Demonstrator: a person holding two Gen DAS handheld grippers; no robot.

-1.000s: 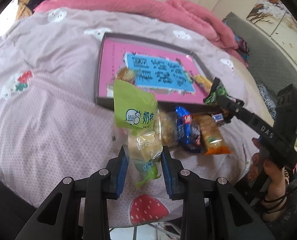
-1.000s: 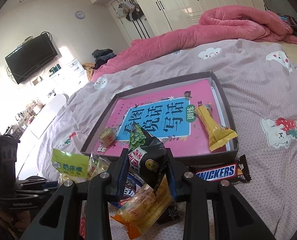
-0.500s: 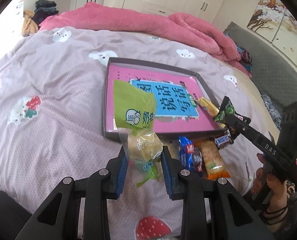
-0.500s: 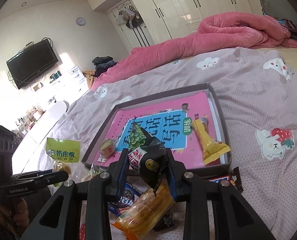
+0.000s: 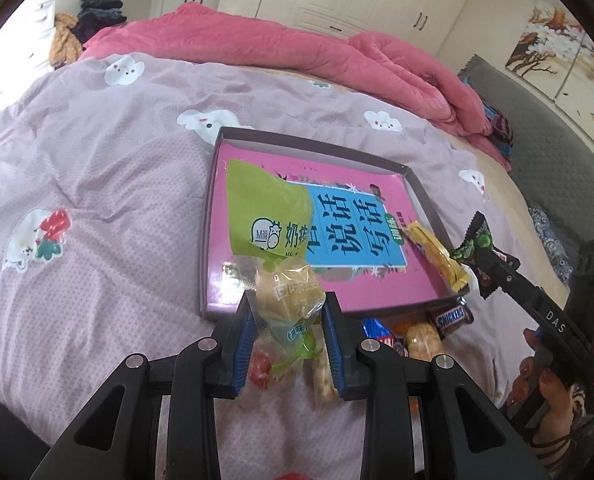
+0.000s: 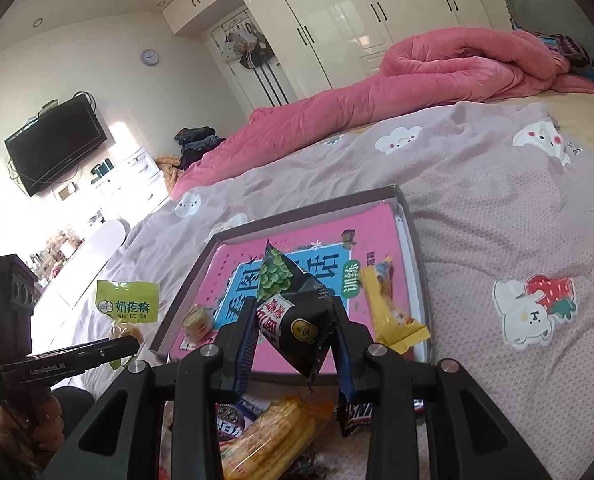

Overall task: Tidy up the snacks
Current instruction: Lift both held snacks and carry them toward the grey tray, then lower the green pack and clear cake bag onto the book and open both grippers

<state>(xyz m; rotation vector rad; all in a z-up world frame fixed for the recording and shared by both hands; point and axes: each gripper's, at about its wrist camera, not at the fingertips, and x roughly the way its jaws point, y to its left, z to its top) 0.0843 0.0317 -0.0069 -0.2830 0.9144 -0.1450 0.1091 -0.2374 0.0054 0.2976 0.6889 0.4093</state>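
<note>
My left gripper (image 5: 287, 320) is shut on a clear snack bag with a green header (image 5: 273, 236), held above the near left corner of the shallow grey box (image 5: 317, 146). My right gripper (image 6: 293, 336) is shut on a black and green snack packet (image 6: 293, 312), held over the box's near edge (image 6: 407, 208). A pink and blue book (image 5: 349, 224) lines the box. On it lie a yellow wrapper (image 6: 389, 312) at the right and a small wrapped cake (image 6: 197, 318) at the left. On the bedspread before the box lie a Snickers bar (image 5: 451, 316), an orange biscuit pack (image 6: 273, 436) and a blue packet (image 5: 377, 330).
The box sits on a mauve bedspread (image 5: 97, 184) with cartoon prints. A rolled pink quilt (image 6: 437, 68) lies along the far side. A grey headboard (image 5: 537, 136) is at the right in the left wrist view. White wardrobes (image 6: 337, 20) and a wall television (image 6: 55, 142) stand beyond the bed.
Both grippers have risen and moved toward the box, each with its snack. The green-header bag now hangs over the box's near left corner, and the loose snacks sit lower in both views.
</note>
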